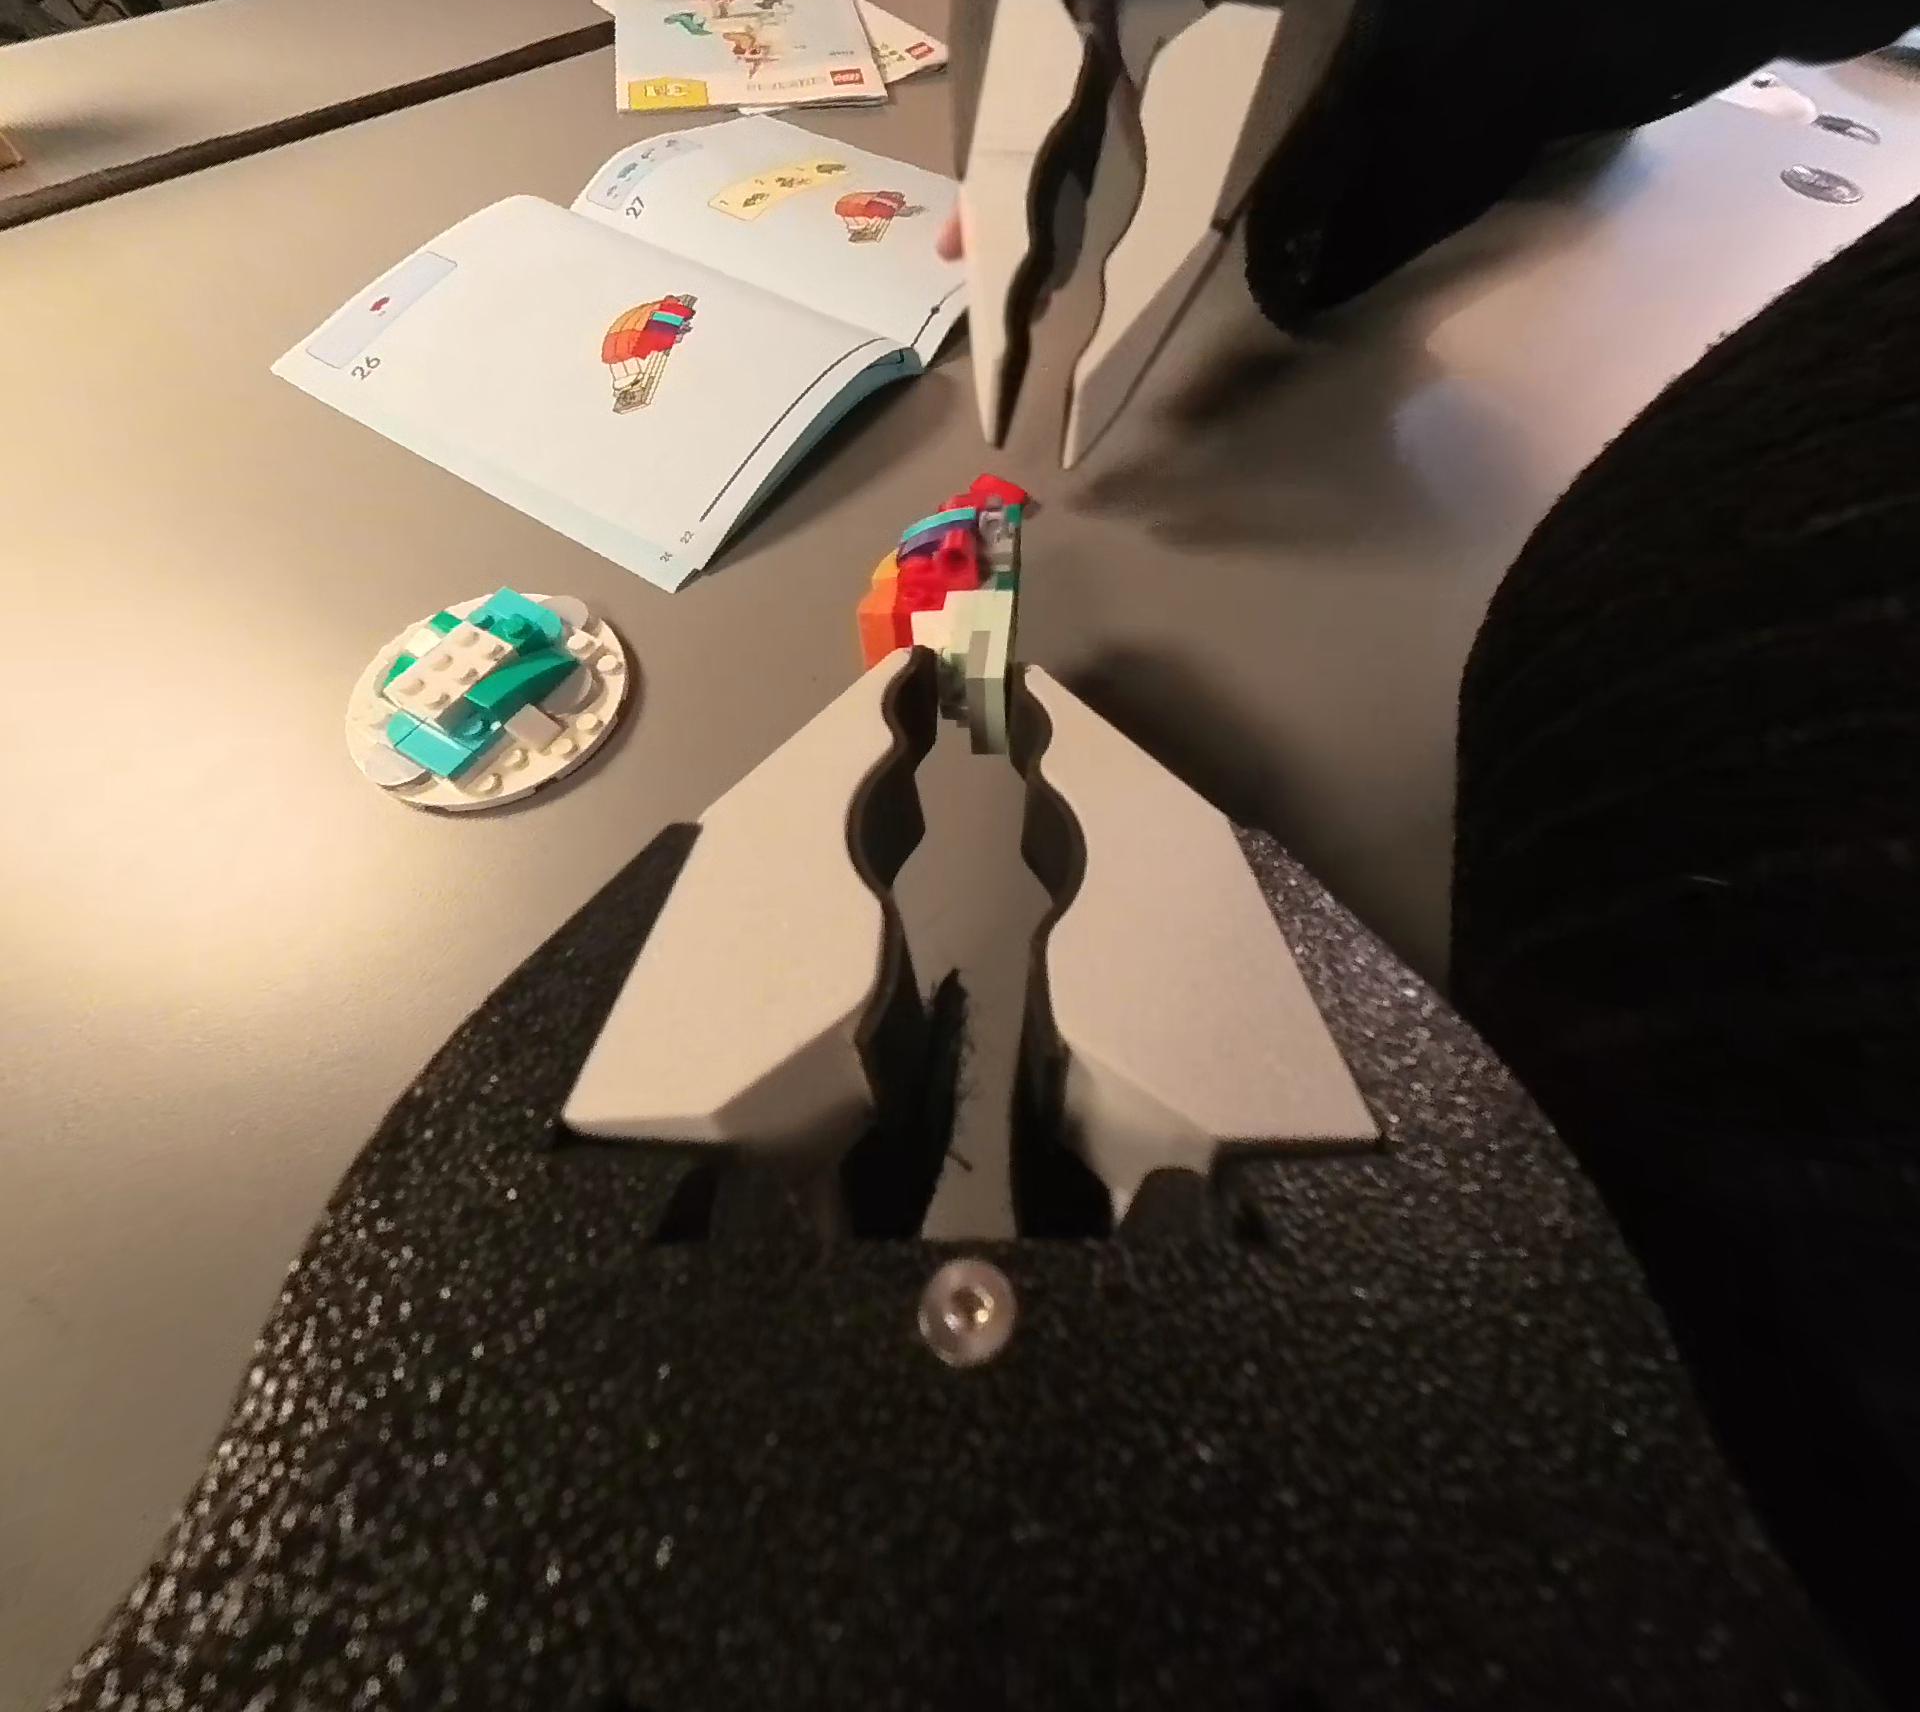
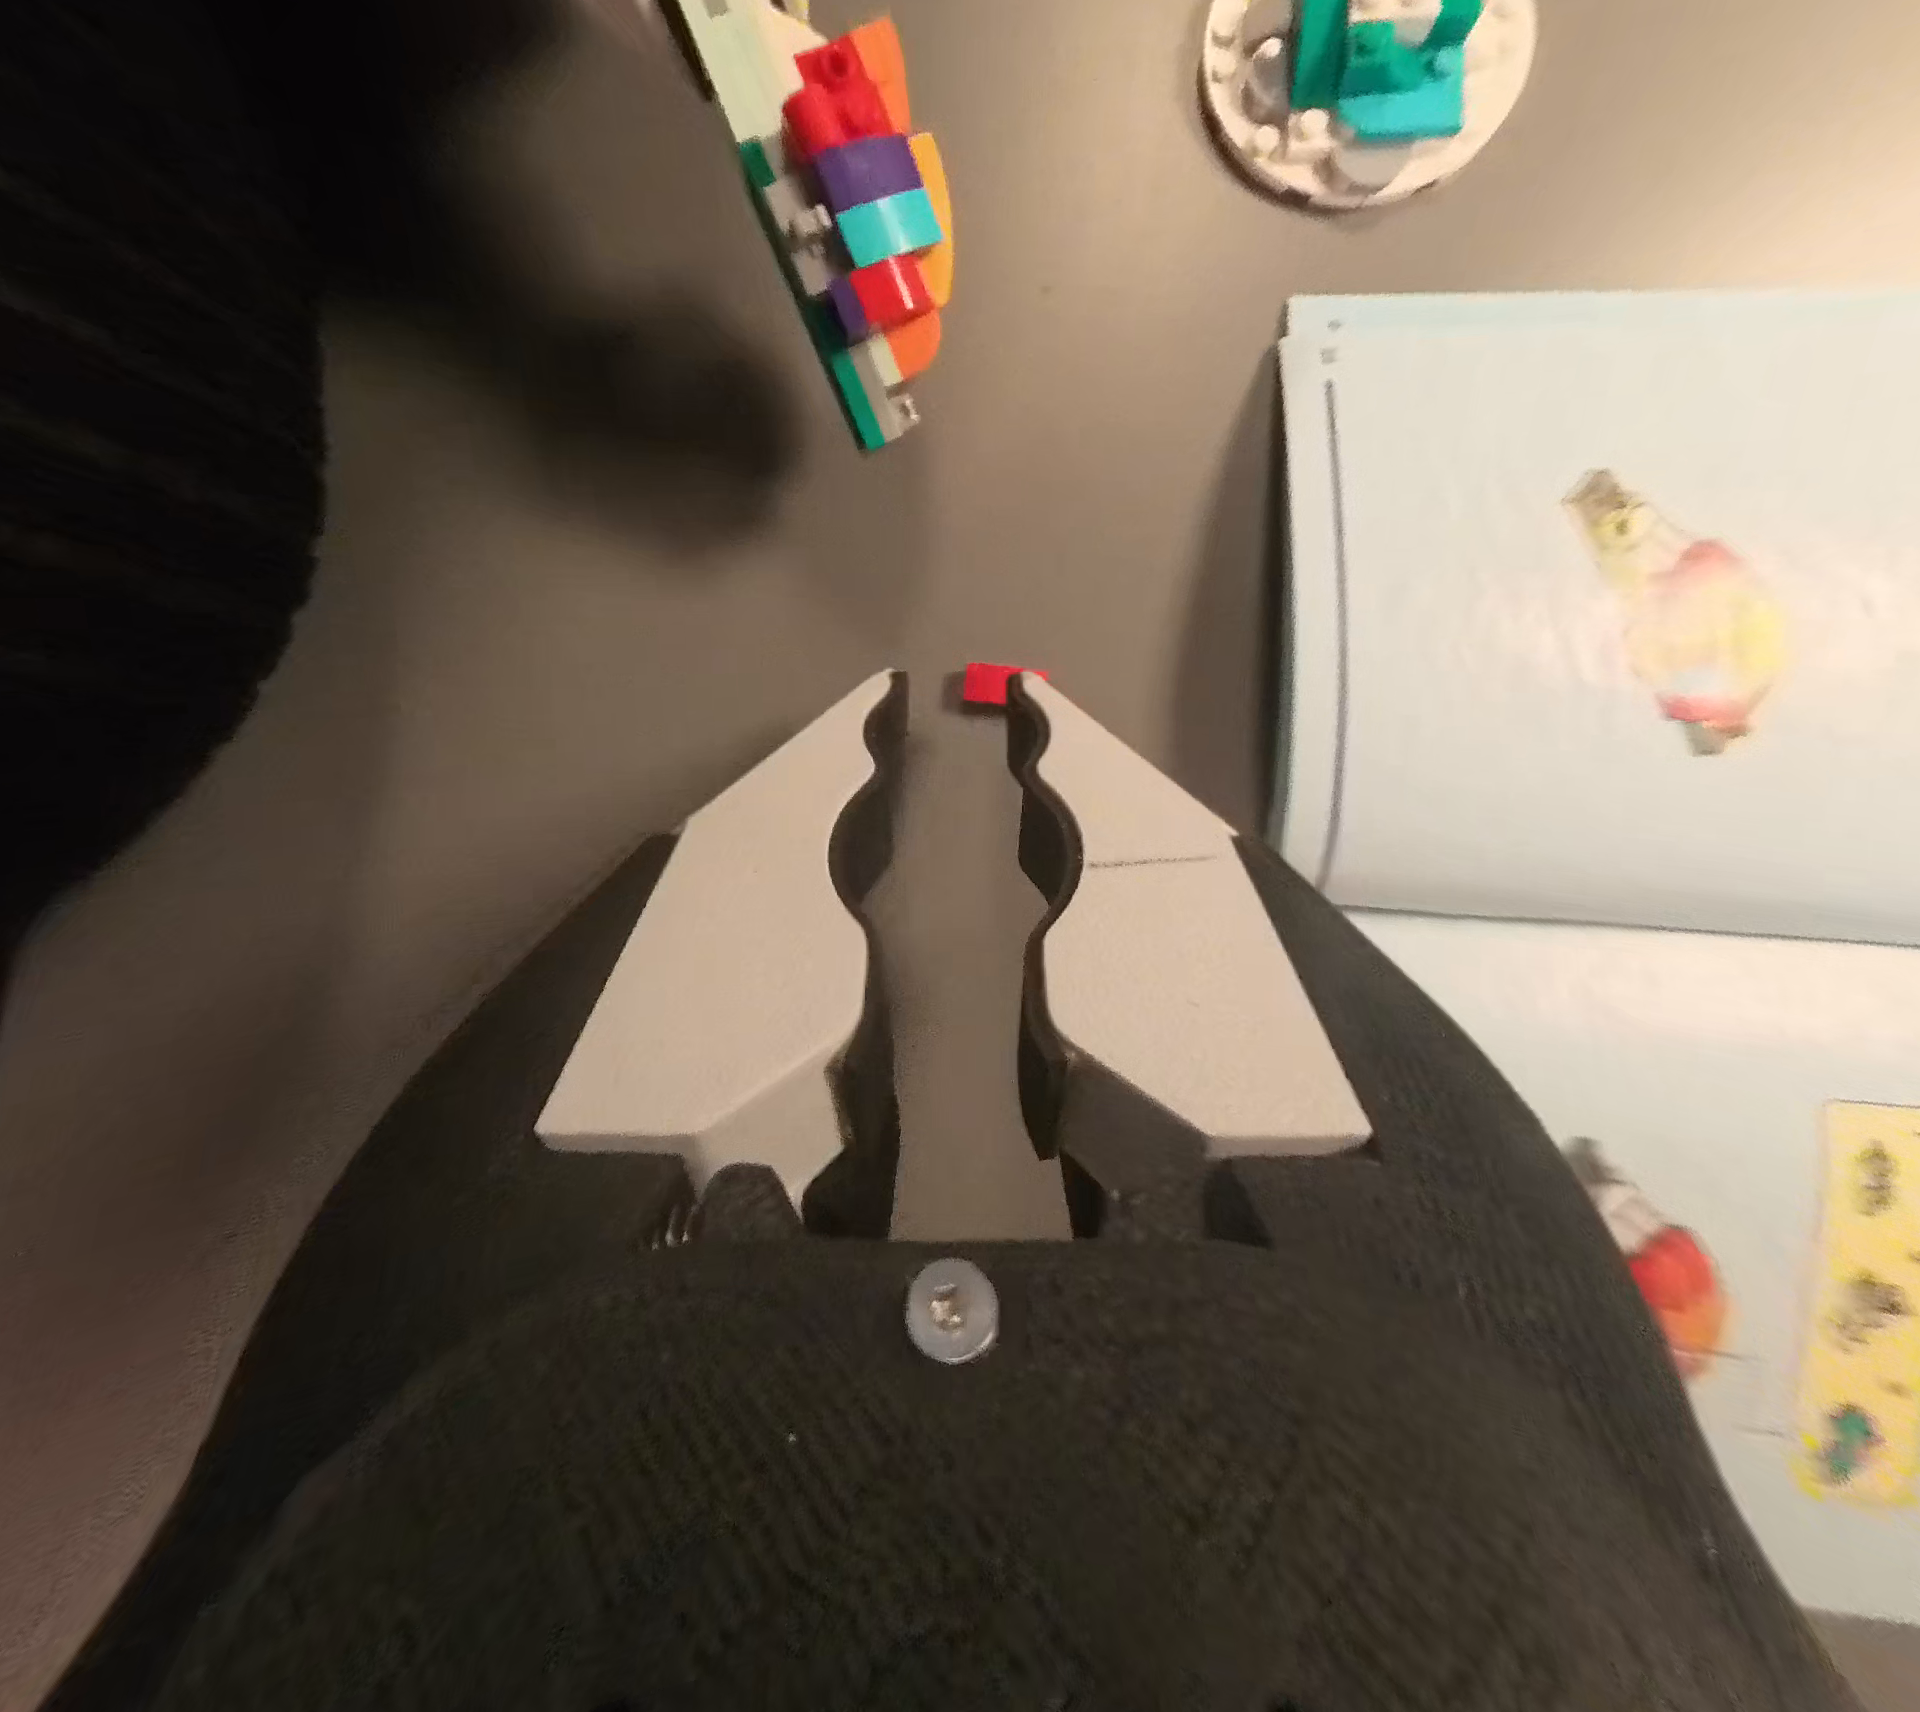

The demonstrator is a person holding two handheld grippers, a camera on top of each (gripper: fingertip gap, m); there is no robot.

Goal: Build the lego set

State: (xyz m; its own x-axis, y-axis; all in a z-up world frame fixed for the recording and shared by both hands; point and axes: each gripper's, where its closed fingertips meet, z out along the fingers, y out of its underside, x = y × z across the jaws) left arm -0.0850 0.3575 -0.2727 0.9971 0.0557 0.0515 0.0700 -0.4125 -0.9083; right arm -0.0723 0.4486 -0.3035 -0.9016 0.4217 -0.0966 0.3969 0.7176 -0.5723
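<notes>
My left gripper (image 1: 971,675) is shut on the pale green and white edge of a small multi-colour lego build (image 1: 940,582) with red, orange, purple and teal pieces, held on edge above the grey table (image 1: 260,987). The build also shows in the right wrist view (image 2: 862,208). My right gripper (image 2: 956,680) points down just beyond the build's far end, jaws a little apart. A small red piece (image 2: 982,686) sits at the tip of one finger, touching only that finger. I cannot tell if it rests on the table. The right gripper also shows in the left wrist view (image 1: 1034,447).
A round white plate carrying a teal and white build (image 1: 488,706) (image 2: 1371,41) lies to the left. An open instruction booklet (image 1: 623,374) (image 2: 1558,623) lies beyond it, with more booklets (image 1: 748,41) and a dark cord (image 1: 312,114) farther back. A person's dark sleeve (image 1: 1714,831) fills the right side.
</notes>
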